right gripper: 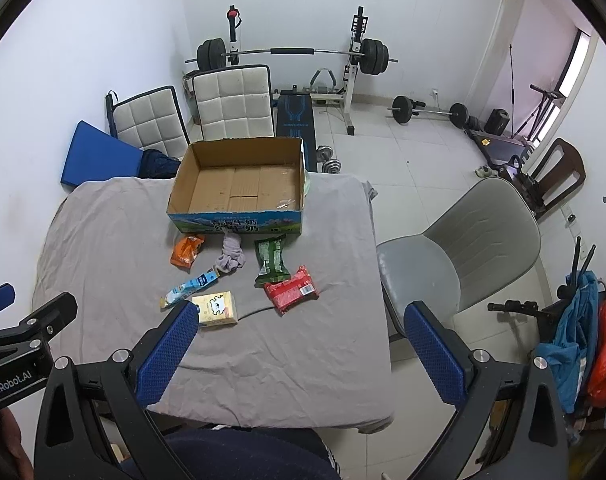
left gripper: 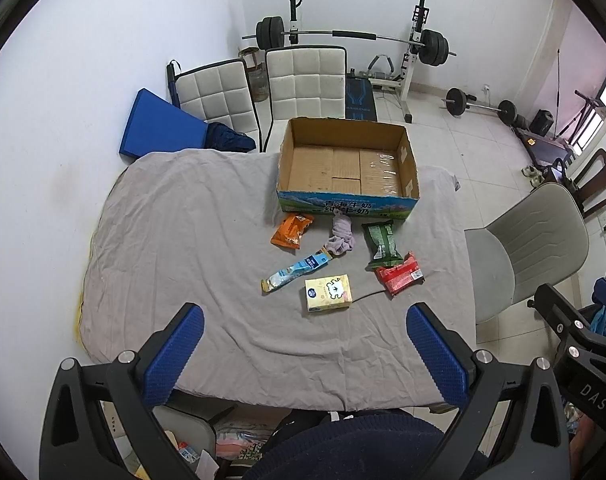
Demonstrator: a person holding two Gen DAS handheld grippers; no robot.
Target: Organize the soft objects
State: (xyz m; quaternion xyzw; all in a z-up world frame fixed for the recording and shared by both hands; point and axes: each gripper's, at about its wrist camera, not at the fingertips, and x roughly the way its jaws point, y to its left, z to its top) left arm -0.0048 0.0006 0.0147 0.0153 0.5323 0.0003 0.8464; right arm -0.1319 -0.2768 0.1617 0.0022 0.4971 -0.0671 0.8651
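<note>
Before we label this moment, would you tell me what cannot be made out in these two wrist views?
- Brown cardboard box with blue printed front: the lilac crumpled cloth covers part of the lettering in both views.
- Pale yellow small carton: the right gripper finger hides its near corner in the right wrist view.
- Print on the orange snack packet and green snack packet: too small.
- Grey-clothed table: the near edge sits behind the left gripper.

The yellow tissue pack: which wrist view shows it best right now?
The left wrist view: the yellow tissue pack lies fully visible on the grey cloth, between the open fingers. In the right wrist view a blue fingertip of the right hand-held gripper covers its near-left corner.
</note>
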